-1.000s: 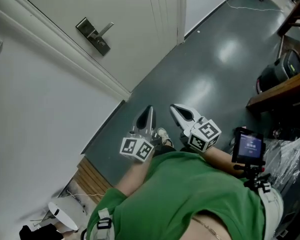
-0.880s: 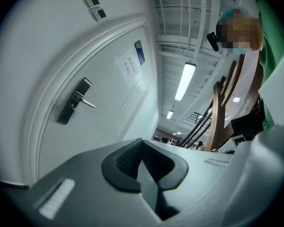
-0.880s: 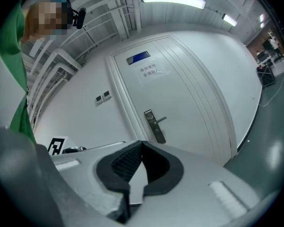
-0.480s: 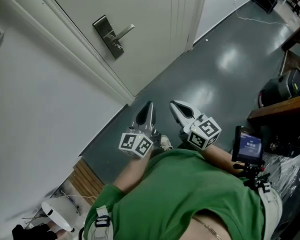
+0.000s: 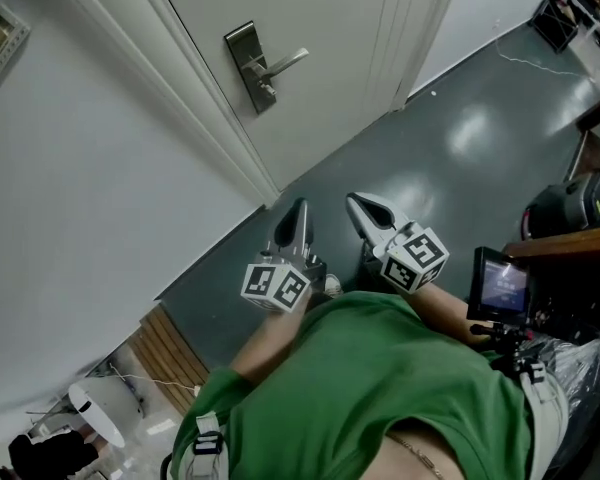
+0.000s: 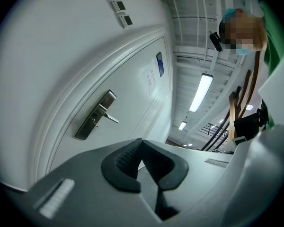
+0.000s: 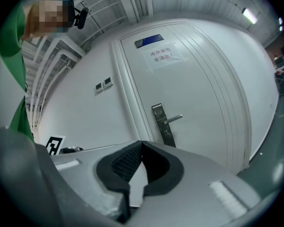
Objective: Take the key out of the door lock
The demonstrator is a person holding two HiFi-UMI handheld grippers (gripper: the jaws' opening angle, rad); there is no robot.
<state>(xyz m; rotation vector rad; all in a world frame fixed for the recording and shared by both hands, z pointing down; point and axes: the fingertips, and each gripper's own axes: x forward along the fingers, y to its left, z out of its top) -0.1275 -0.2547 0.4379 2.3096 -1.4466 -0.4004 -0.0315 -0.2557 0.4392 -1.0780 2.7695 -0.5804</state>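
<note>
A white door point(image 5: 330, 58) carries a steel lock plate point(image 5: 250, 63) with a lever handle point(image 5: 285, 63). A small dark spot under the handle point(image 5: 268, 92) marks the keyhole, and the key is too small to make out. The plate also shows in the left gripper view point(image 6: 94, 116) and the right gripper view point(image 7: 163, 125). My left gripper point(image 5: 299, 210) and right gripper point(image 5: 356, 204) are held side by side over the floor, well short of the door. Both point level toward it. The left gripper point(image 6: 142, 142) and right gripper point(image 7: 142, 144) are shut, with nothing between their pads.
White wall left of the door holds a small panel point(image 5: 0, 33) and two switches point(image 6: 120, 12). A paper notice point(image 7: 163, 56) is stuck on the door. Dark grey floor point(image 5: 460, 138) lies between me and the door. A wooden table point(image 5: 570, 240), black bag point(image 5: 575, 200) and small screen point(image 5: 502, 286) are at right.
The door and lock plate have shifted right and grown larger in the head view as I come closer. Both grippers stay shut and keep their places side by side.
</note>
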